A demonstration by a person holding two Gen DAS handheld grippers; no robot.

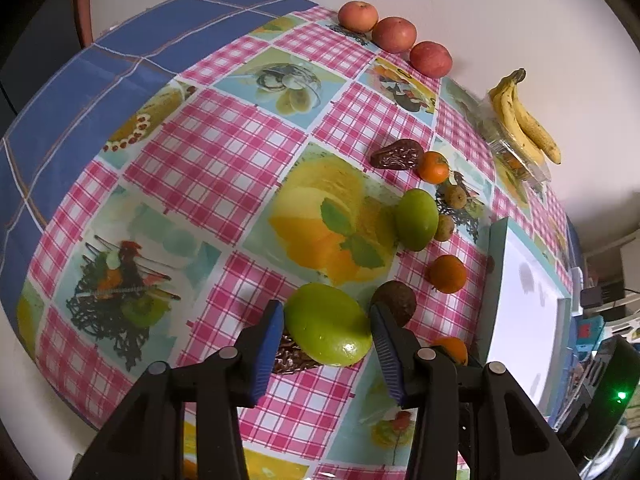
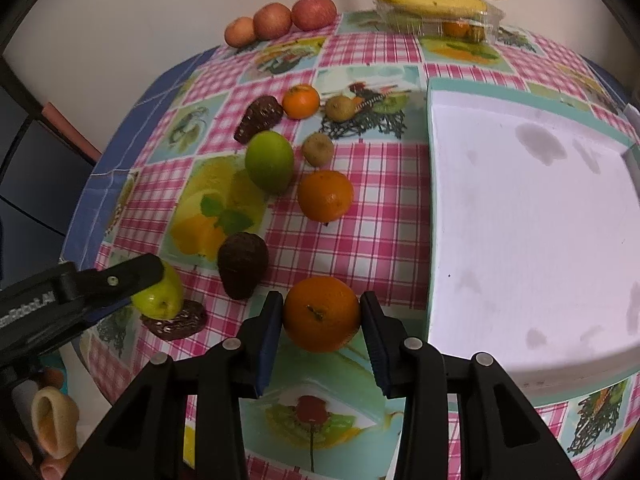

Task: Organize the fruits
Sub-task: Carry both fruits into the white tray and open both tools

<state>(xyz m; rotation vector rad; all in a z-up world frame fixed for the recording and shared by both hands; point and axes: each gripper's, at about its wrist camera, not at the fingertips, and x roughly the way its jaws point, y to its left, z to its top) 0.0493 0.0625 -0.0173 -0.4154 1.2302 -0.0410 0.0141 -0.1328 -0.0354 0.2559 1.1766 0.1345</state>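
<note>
The green apple (image 1: 328, 324) sits between the left tongs (image 1: 328, 344), pads touching both sides, low at six o'clock. The right tongs (image 2: 322, 320) hug an orange (image 2: 322, 314) the same way, with the white tray (image 2: 532, 216) at three o'clock. Round fruit could slip out, roll, and bump the brown fruit (image 2: 242, 264) nearby.

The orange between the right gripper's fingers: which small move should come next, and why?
Probably lift the orange slightly and carry it toward the white tray. The right gripper has both pads against it, the tray beside it looks bare, and fruit waits on the tablecloth.
</note>
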